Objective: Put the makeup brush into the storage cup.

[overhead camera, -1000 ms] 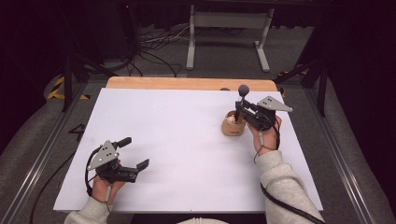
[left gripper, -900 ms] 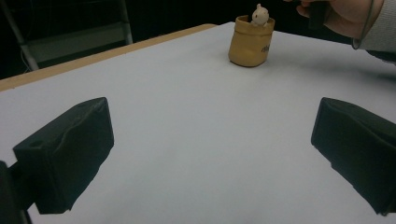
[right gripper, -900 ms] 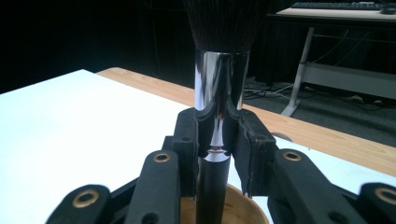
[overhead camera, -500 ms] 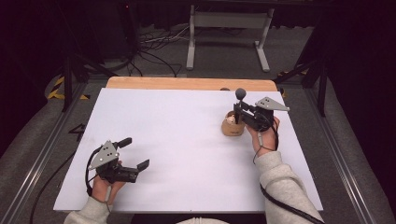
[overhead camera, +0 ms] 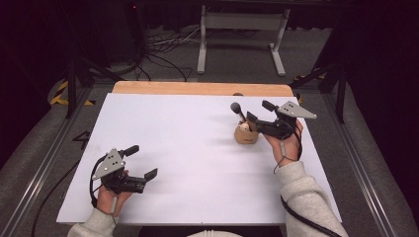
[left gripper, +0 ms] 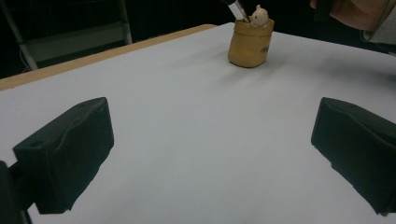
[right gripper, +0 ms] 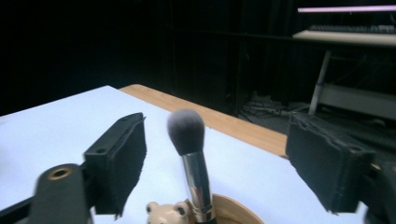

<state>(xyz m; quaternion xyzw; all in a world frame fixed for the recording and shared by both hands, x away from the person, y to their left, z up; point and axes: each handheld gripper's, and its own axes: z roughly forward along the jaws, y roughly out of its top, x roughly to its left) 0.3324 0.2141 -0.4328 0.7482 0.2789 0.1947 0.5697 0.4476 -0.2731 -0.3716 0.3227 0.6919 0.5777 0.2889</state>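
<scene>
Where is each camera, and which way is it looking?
High view: sits above the person's side, looks forward and down on the white table; both hands, sleeves, the left gripper and the right gripper show.
Left gripper view: rides the left gripper, looks across the table between its open black jaws toward the tan pot.
Right gripper view: rides the right gripper, looks along its jaws, which have just been opening, apart from the makeup brush between them.
Shared: the pot with the brush and the small bear figure.

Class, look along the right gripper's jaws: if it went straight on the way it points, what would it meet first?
Probably the makeup brush standing in the tan pot. The right gripper has just been opening its jaws, and the brush stands between them untouched. Depth is hard to judge.
</scene>
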